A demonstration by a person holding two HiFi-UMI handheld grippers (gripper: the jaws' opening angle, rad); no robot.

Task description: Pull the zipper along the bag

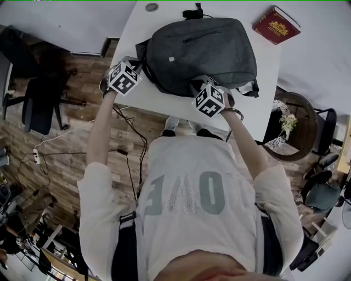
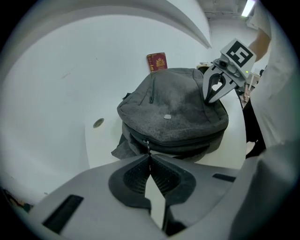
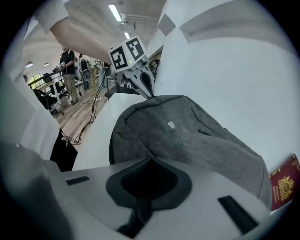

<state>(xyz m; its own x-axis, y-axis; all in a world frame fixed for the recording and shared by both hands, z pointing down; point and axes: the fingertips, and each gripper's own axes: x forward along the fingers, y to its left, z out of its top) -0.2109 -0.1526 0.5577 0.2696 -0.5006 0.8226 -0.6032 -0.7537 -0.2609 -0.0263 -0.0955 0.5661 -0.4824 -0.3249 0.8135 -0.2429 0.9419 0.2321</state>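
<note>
You stand at a white table (image 1: 266,66). A grey backpack (image 1: 203,52) lies flat on it, front panel up, filling most of the middle. Laid that way, its main zipper runs around the side wall facing you, within reach of both tools.

Your right gripper (image 3: 150,159) sits at the bag's near right edge with its jaws drawn together at the tip. It is probably there to brace the bag against the pull. No view shows whether it pinches any fabric.

Your left gripper (image 2: 150,157) is at the bag's left corner. Its jaws are pressed together on the thin zipper pull (image 2: 147,144), which hangs from the slider just beyond the tips.

The track ahead curves along the side toward the right gripper and looks free. A loose grey strap (image 2: 119,150) lies on the table just beside that corner and could snag.

A red book (image 1: 276,25) rests at the far right corner, well apart. A small round hole (image 1: 152,7) marks the table's far edge.
</note>
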